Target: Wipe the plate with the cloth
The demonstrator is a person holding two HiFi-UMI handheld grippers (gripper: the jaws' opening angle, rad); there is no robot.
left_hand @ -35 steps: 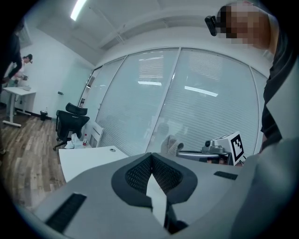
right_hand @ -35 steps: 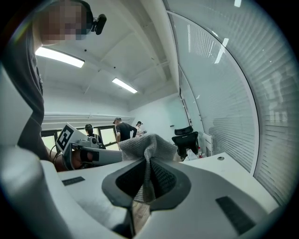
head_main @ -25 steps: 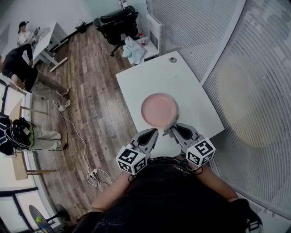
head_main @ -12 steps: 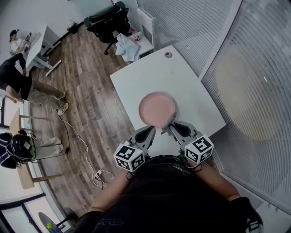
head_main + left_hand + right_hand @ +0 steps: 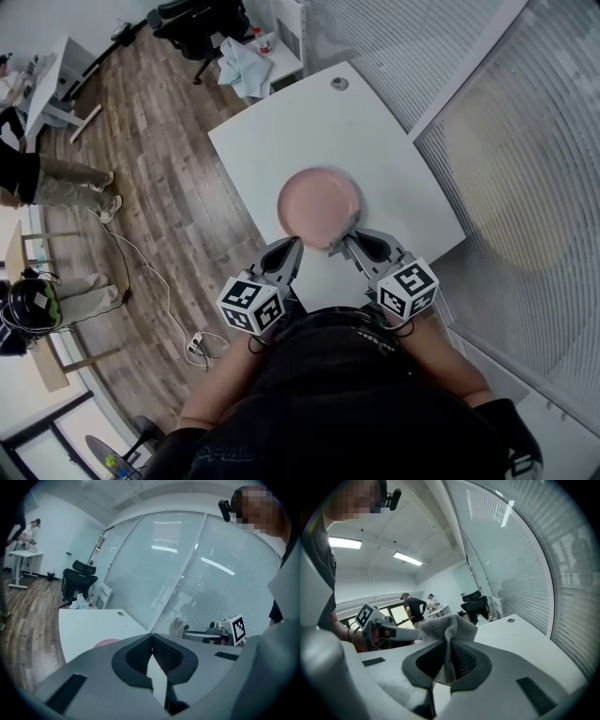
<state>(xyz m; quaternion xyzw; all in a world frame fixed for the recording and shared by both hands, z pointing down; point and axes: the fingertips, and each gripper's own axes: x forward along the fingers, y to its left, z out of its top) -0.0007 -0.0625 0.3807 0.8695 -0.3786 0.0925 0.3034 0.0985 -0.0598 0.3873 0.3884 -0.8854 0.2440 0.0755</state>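
Between right fingers [image 5: 472,662], grey cloth [image 5: 446,626]

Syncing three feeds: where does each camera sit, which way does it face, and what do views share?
Head view: on the person's head, steeply down at table and plate; torso, forearms, left gripper, right gripper show.
Left gripper view: on that gripper, along shut fingers over table; torso at right.
Right gripper view: on that gripper, along fingers clamping cloth; torso at left.
Shared: each gripper view shows the other gripper.
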